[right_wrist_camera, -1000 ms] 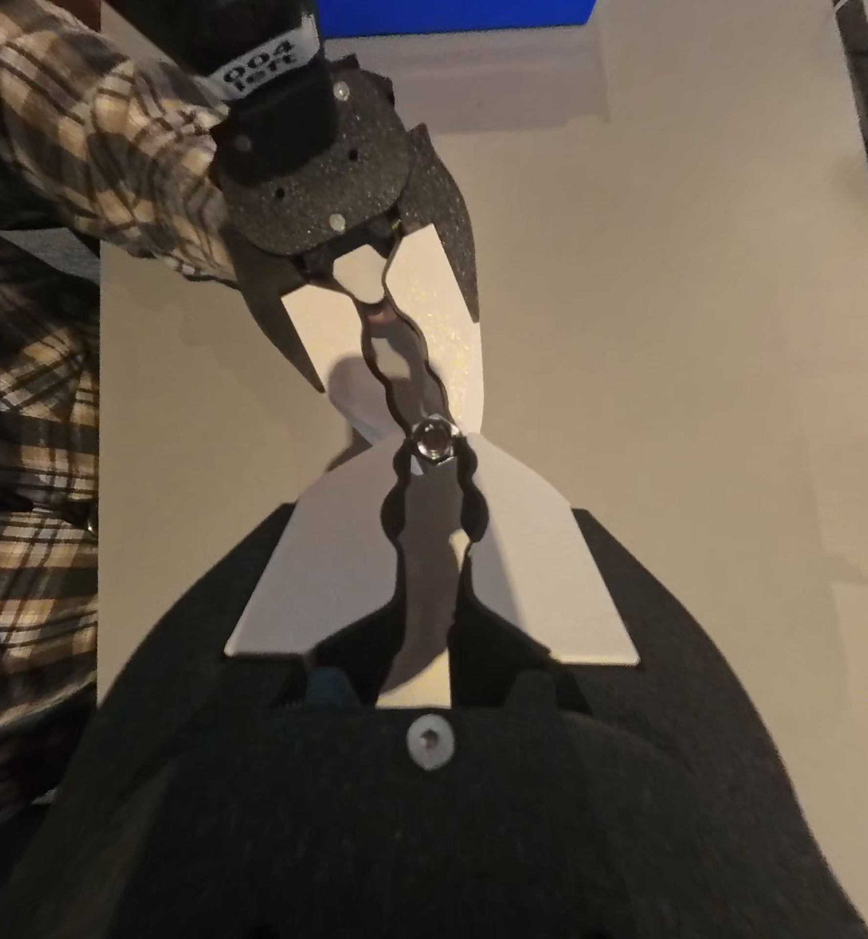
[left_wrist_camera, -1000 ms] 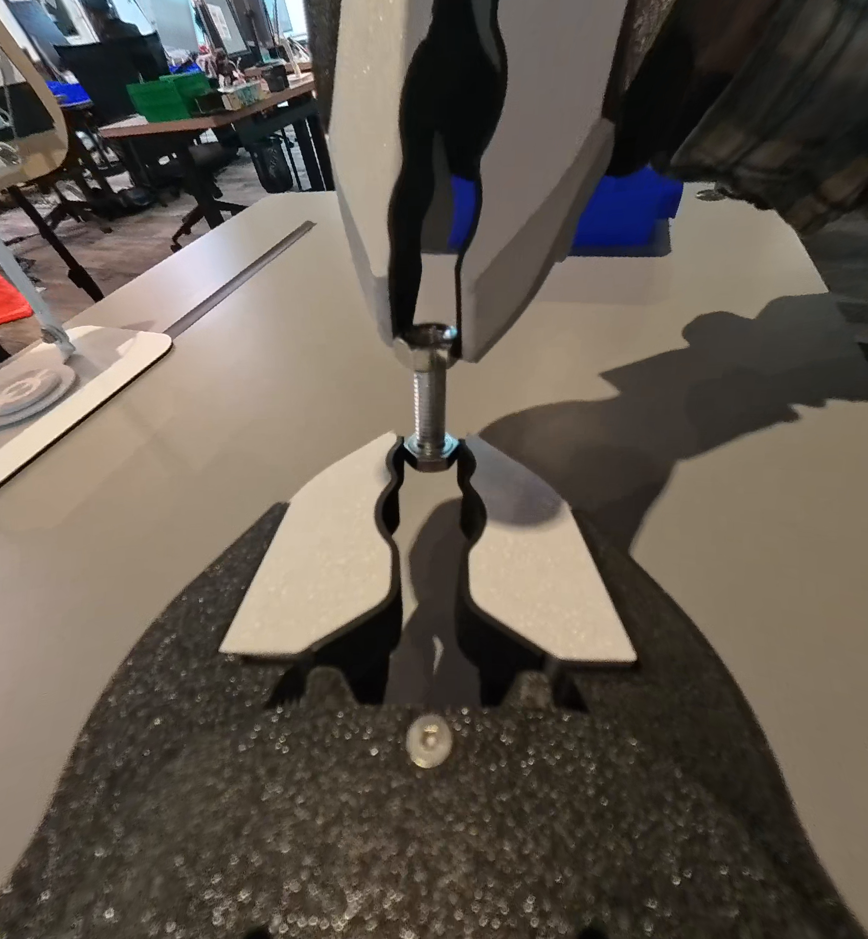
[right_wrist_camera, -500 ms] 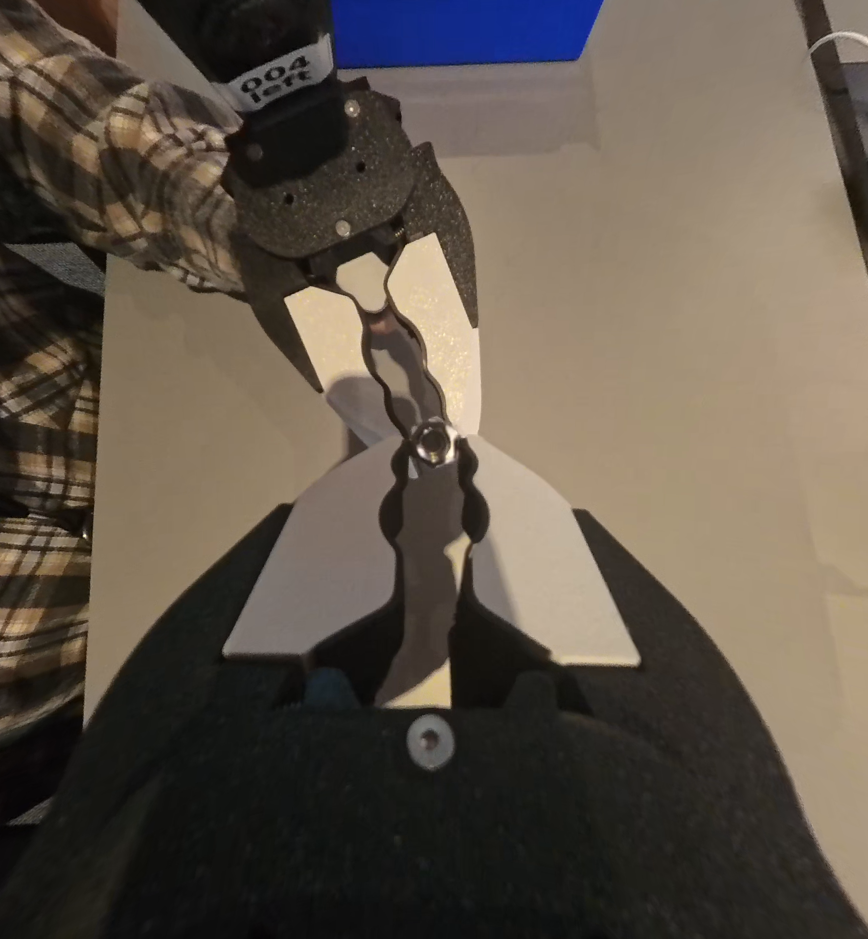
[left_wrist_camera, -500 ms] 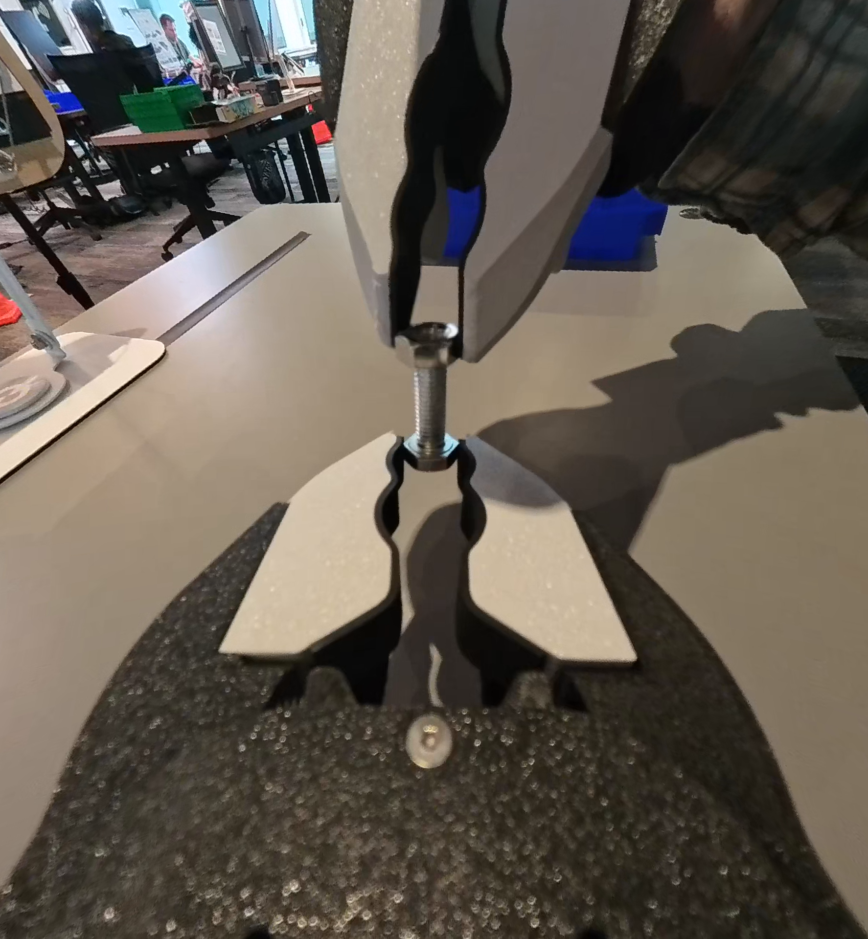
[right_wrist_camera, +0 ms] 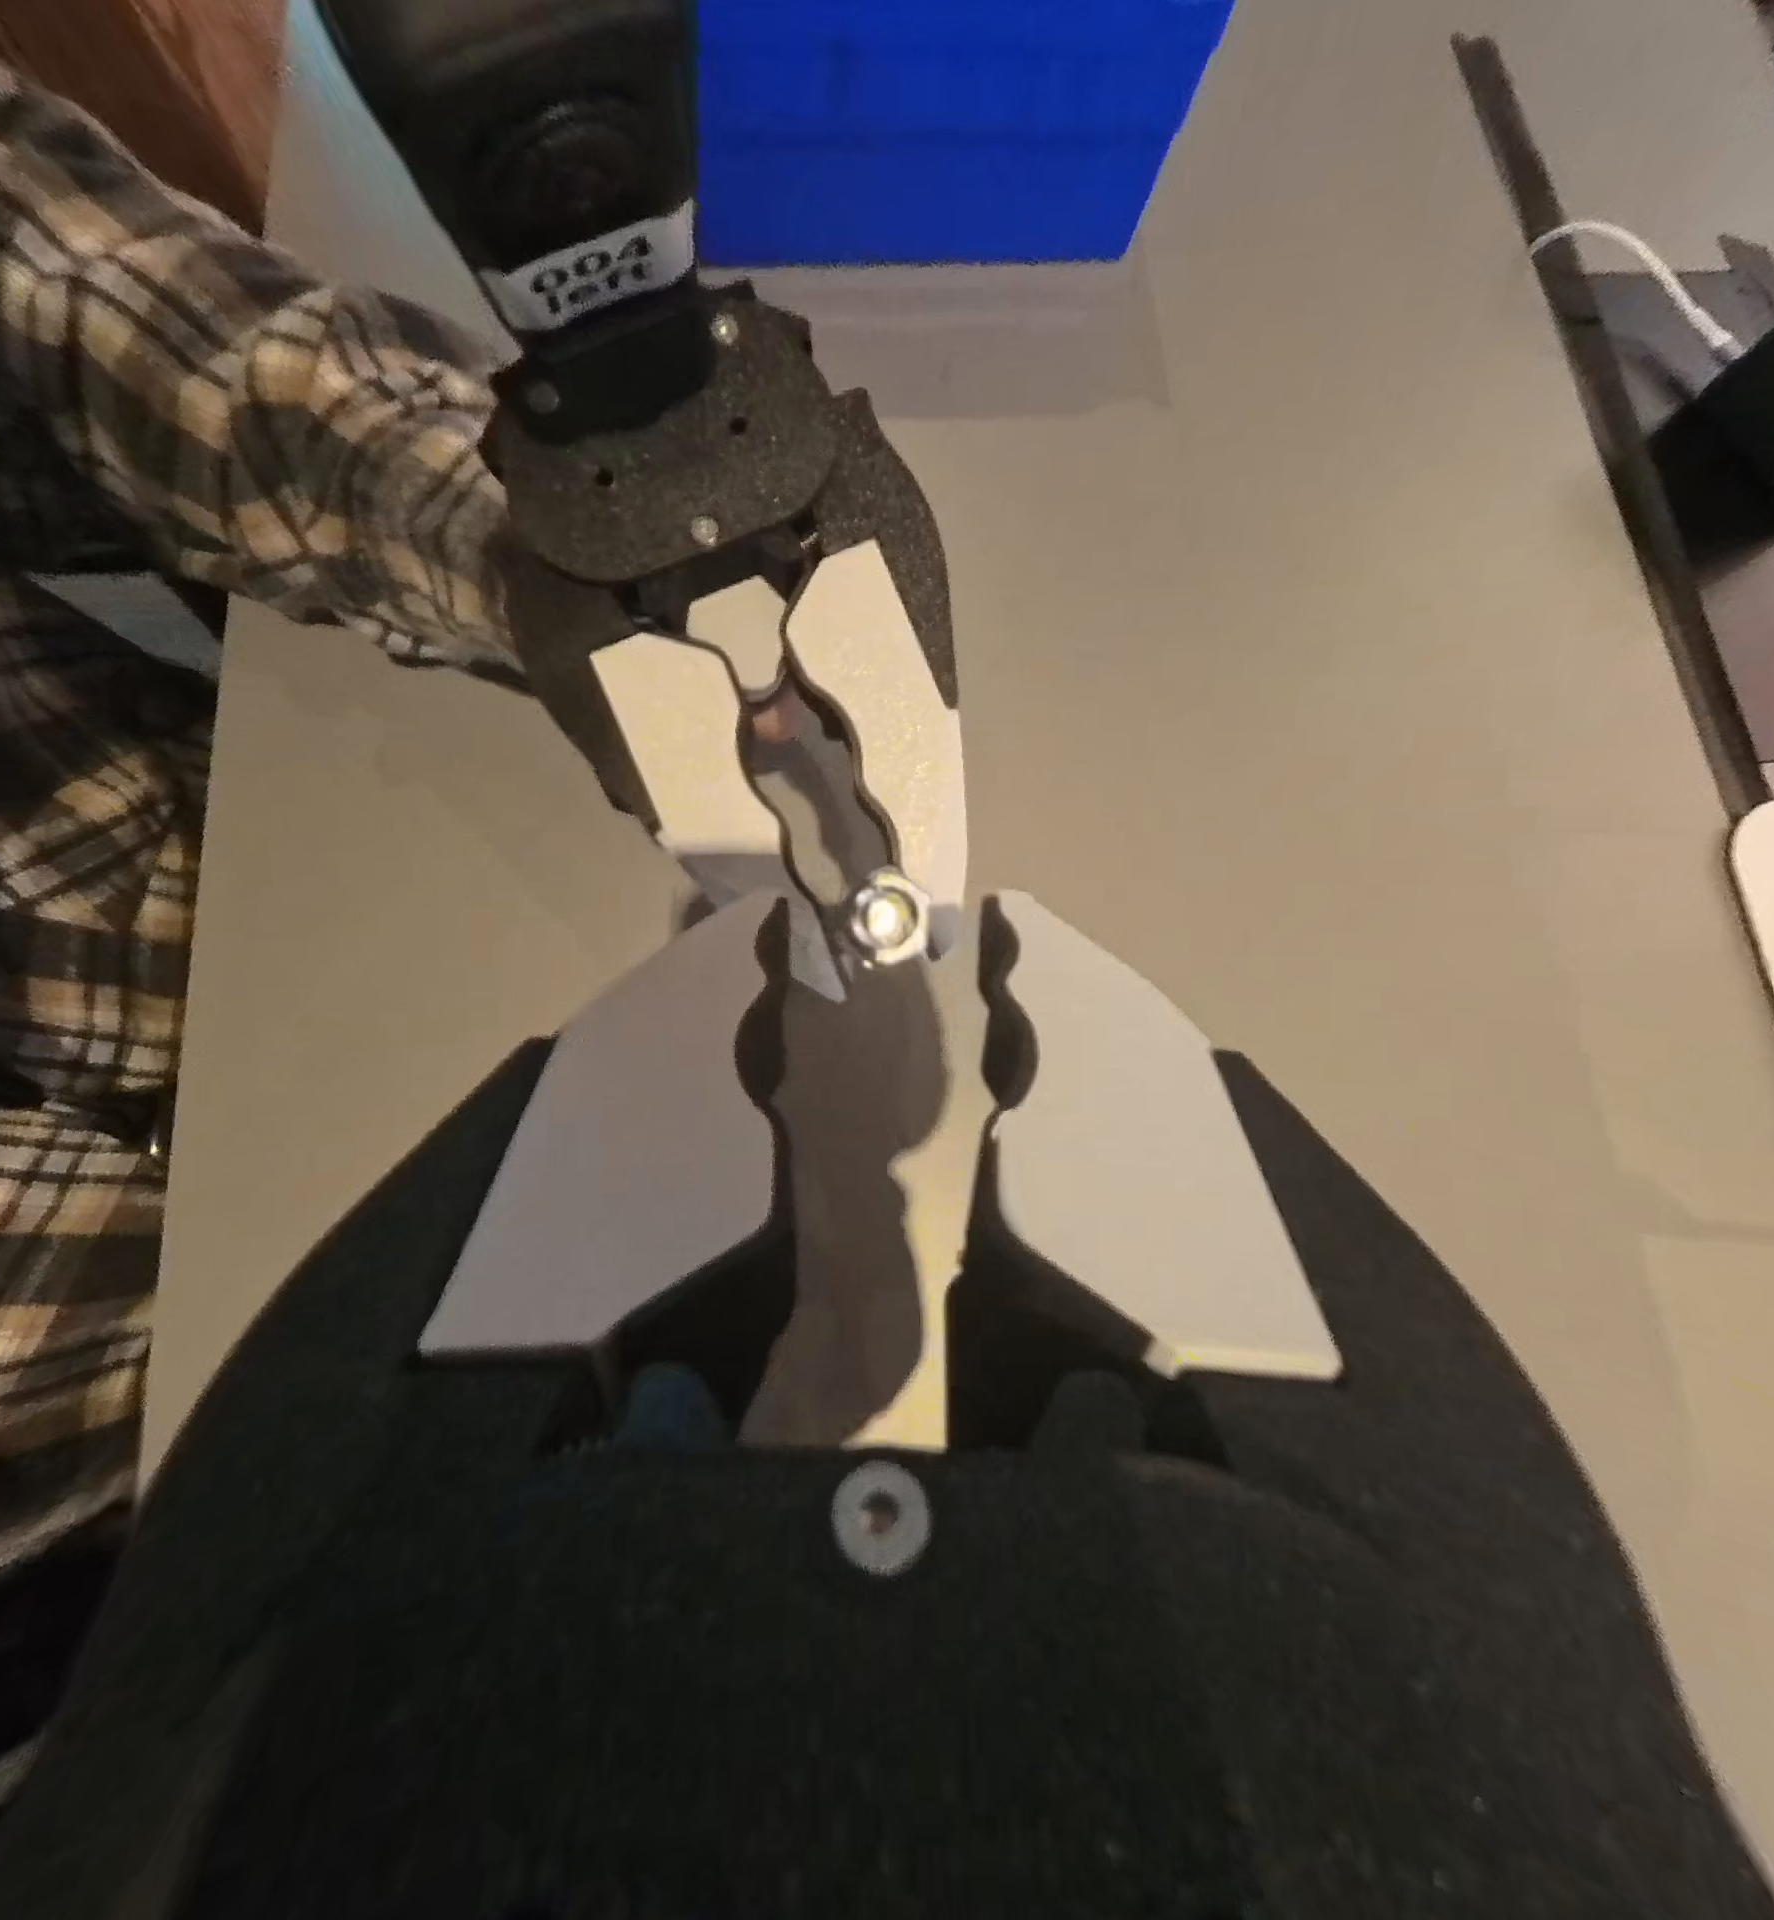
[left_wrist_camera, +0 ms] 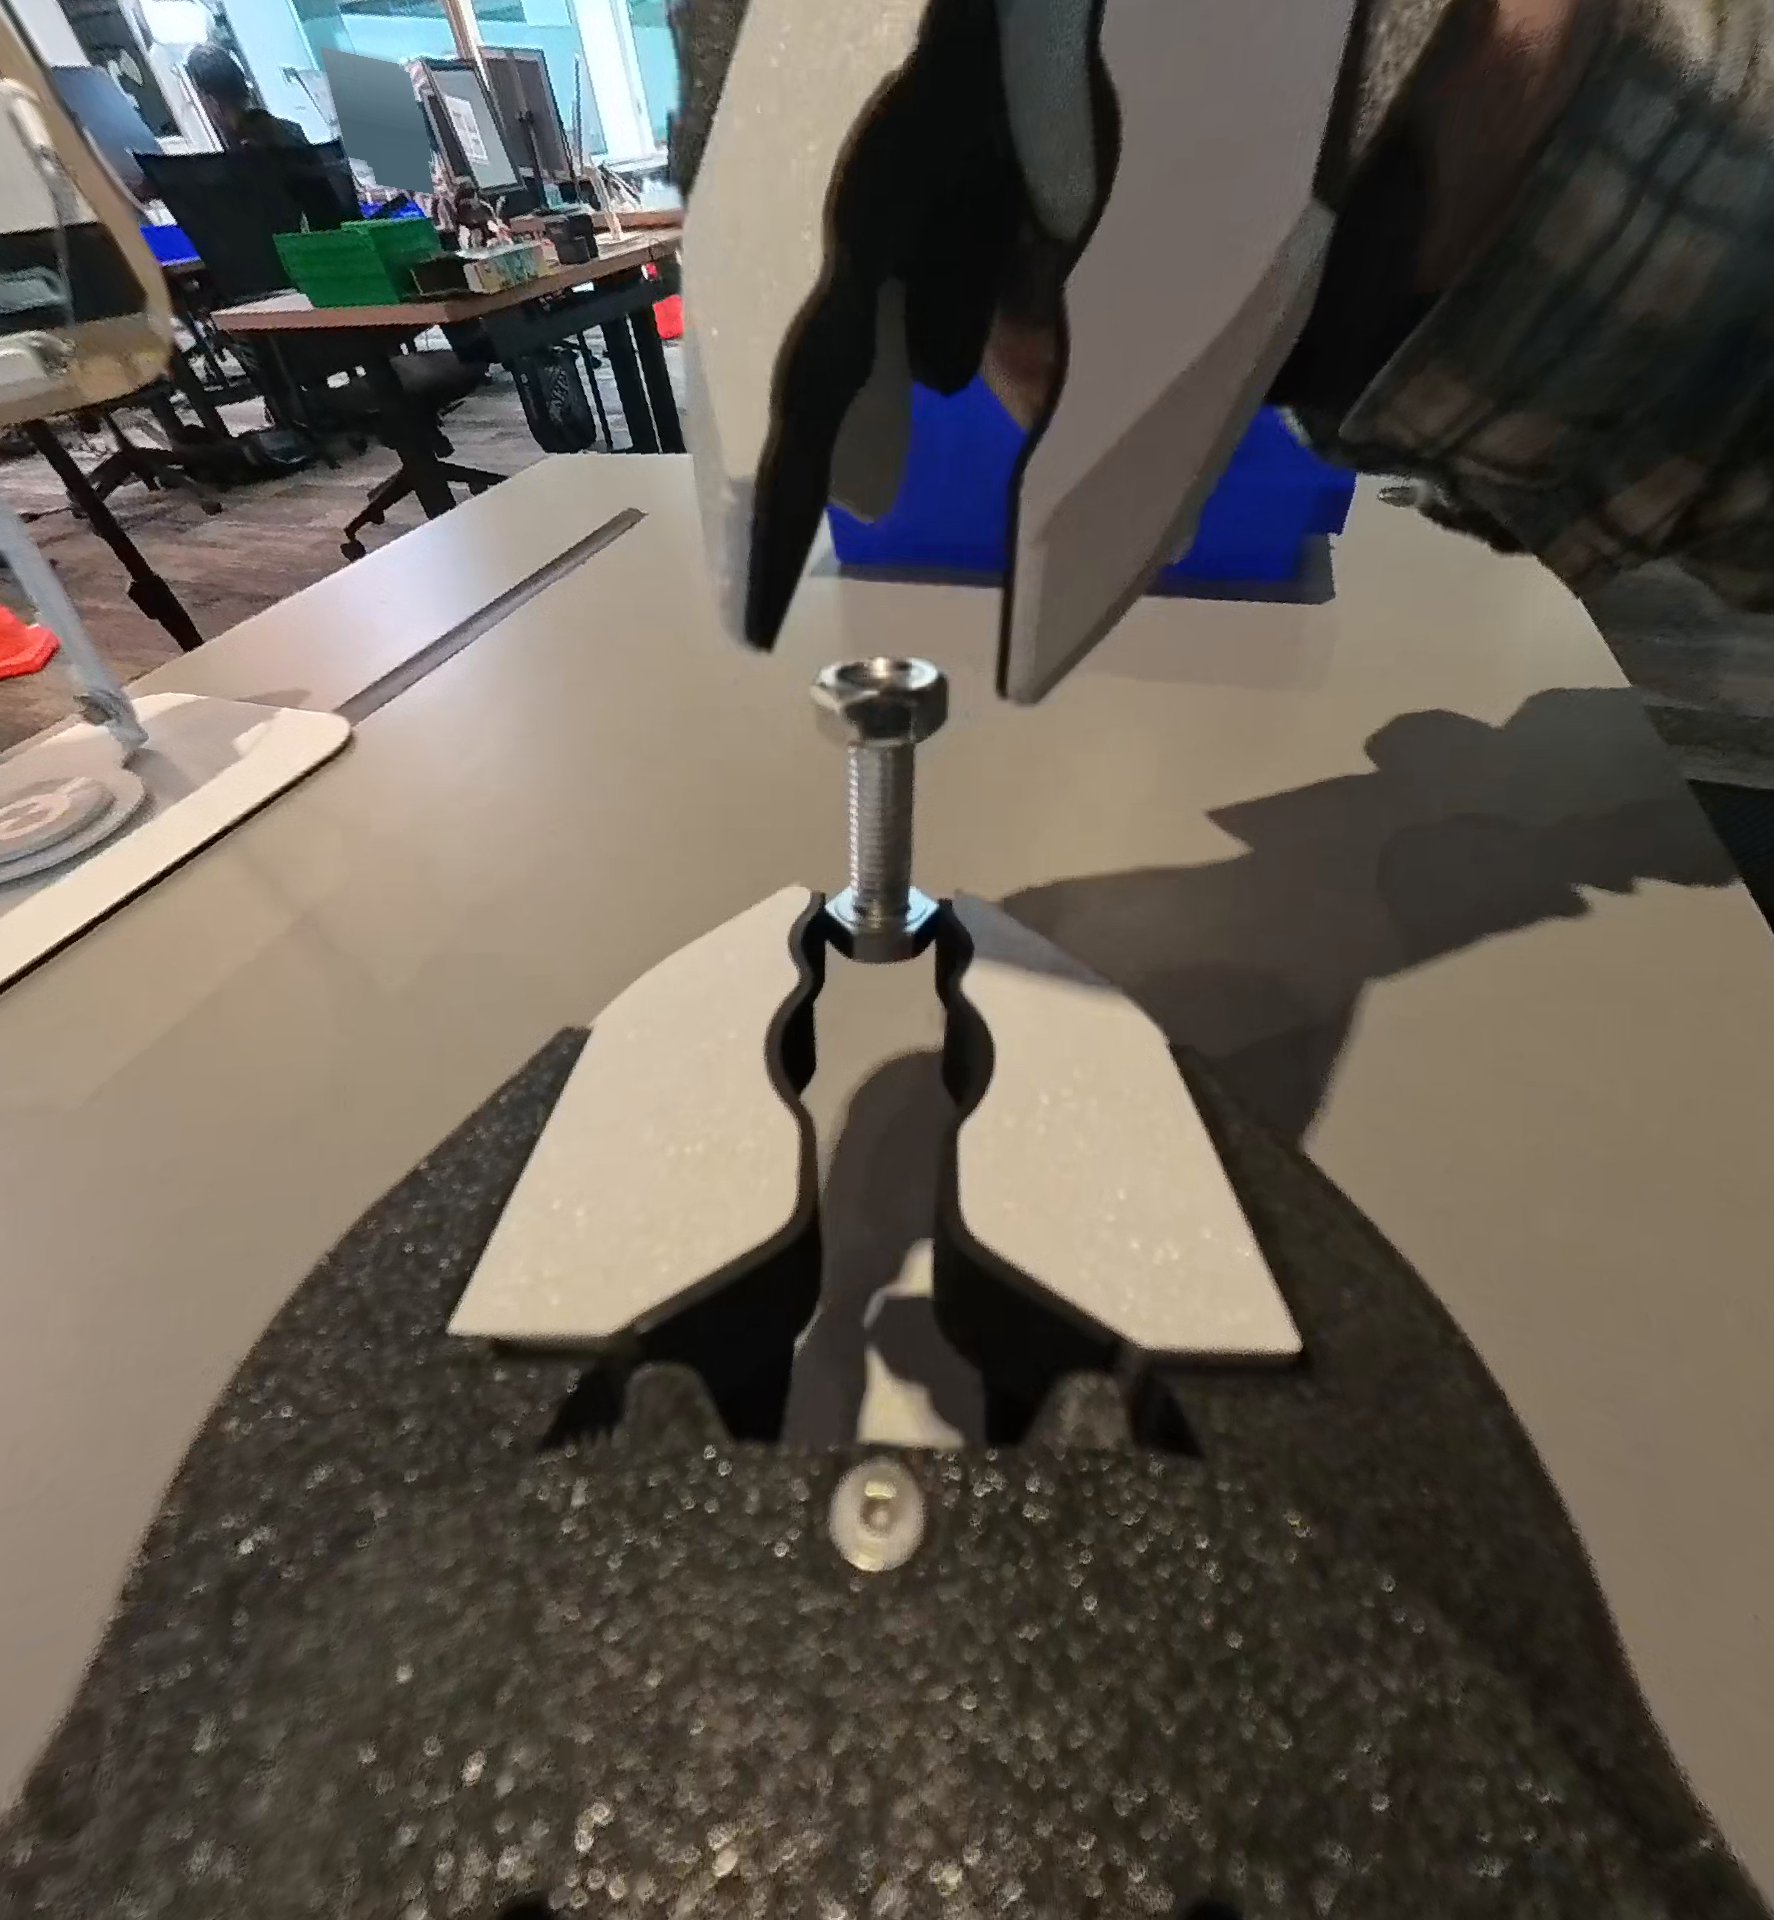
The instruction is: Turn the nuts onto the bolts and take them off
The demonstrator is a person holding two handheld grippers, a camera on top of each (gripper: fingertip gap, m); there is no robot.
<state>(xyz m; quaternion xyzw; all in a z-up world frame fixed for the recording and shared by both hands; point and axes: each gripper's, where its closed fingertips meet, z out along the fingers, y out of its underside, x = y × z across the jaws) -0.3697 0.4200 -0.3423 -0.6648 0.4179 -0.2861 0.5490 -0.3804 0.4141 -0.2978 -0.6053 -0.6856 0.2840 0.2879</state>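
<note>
One nut (left_wrist_camera: 878, 928) pinched in left gripper (left_wrist_camera: 878, 914) — bolt (left_wrist_camera: 880, 790) upright.
Right gripper (left_wrist_camera: 878, 649) spread wide just above bolt head — touching nothing.

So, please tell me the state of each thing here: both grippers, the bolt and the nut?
left gripper: shut on the nut
right gripper: open, just above the bolt head, not touching it
bolt: upright, head on top, lower end threaded in the nut
nut: on the bolt's lower end, clamped between the left fingertips
</note>
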